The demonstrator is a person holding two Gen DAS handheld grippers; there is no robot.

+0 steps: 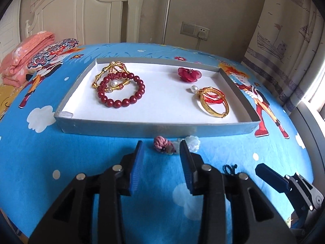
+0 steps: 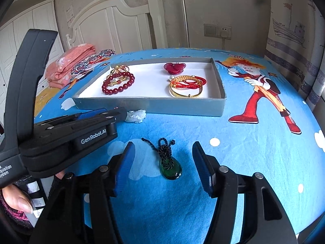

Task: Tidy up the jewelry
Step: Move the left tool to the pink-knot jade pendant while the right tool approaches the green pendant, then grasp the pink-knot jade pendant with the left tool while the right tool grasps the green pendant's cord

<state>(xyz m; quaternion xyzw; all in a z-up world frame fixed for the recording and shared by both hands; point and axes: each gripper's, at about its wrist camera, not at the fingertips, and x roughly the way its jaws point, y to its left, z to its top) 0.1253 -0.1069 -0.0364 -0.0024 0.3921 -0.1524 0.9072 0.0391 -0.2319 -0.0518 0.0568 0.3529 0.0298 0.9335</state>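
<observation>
Two bracelet piles (image 1: 119, 85) (image 1: 213, 99), one tray (image 1: 154, 129)

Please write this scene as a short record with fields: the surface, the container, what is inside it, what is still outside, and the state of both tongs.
surface: blue cartoon bedsheet
container: grey tray
inside, left: bead bracelet with gold chain
inside, right: red flower; gold bangle with red cord
outside: pink knot, white charm, green pendant
left tongs: open, around the pink knot
right tongs: open, around the green pendant
</observation>
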